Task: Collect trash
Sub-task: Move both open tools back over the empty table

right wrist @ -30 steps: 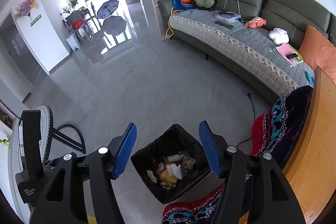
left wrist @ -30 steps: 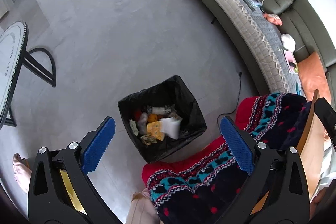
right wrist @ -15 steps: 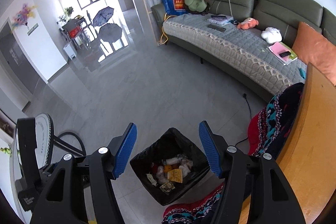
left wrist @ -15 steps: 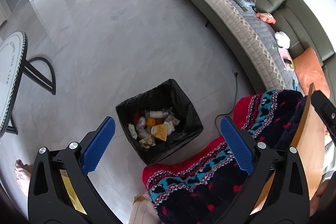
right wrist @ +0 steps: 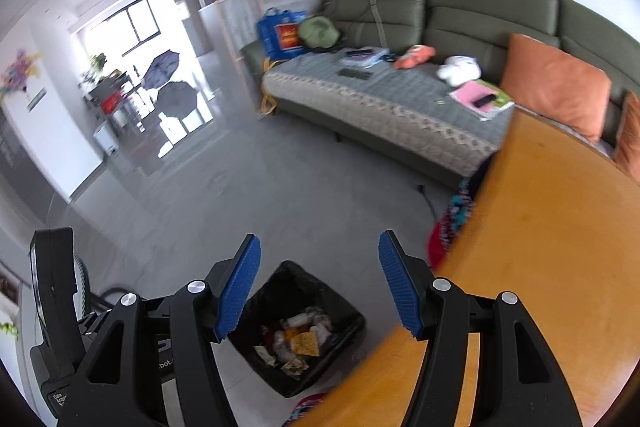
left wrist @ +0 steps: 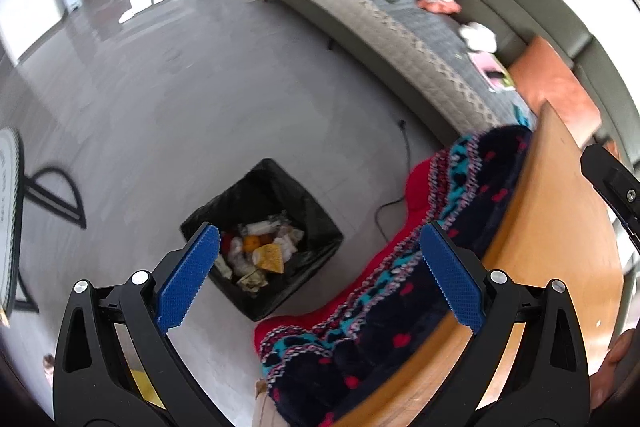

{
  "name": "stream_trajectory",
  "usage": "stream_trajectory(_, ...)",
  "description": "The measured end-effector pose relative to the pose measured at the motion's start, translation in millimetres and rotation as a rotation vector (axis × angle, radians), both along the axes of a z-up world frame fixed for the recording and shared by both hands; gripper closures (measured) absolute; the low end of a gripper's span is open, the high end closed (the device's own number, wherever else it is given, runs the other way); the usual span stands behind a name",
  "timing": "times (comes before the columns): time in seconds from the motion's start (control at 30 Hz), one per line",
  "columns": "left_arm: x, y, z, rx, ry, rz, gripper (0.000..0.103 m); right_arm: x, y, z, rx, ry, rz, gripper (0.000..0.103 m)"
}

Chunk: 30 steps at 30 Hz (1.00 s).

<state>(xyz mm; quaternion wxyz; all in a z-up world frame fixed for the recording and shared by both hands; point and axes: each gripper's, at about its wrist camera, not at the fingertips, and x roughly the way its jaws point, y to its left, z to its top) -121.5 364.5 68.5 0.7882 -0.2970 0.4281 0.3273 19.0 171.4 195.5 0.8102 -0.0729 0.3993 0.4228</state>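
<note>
Both tongs tilt steeply down over the floor, released, nothing between them: left tongs, right tongs. The bin, black-lined and holding trash, stands on the floor beside the counter. A patterned blanket hides the counter's edge. Writing on the blue bag is too blurred to read.

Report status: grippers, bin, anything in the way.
Left gripper and right gripper open, empty. Trash bin on floor, holding trash. Wooden table and patterned fabric close by.
</note>
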Motion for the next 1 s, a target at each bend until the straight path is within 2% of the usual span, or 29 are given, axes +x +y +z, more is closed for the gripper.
stream_trajectory(0.1,21.0,-23.7,4.1,0.011,-0.004,-0.057,0.006,15.8,-32.9,0.8,-0.001,-0.002,-0.056,0.040)
stream_trajectory(0.17,36.1,-41.8,5.9,0.017,-0.007,-0.096,0.006,24.4,-53.1,1.5,0.001,-0.004,-0.092,0.035)
stream_trajectory(0.4,82.2,-102.4,10.6,0.051,0.000,-0.232,0.006,53.1,-131.2,0.2,-0.008,-0.013,-0.225,0.032)
stream_trajectory(0.63,120.3,-164.7,11.1,0.082,0.010,-0.374,0.006,67.1,-199.1,-8.6,-0.021,-0.012,-0.340,0.021)
stream_trajectory(1.0,161.6,-246.3,5.0,0.125,0.031,-0.552,0.006,77.6,-299.1,-25.2,-0.042,0.001,-0.509,0.017)
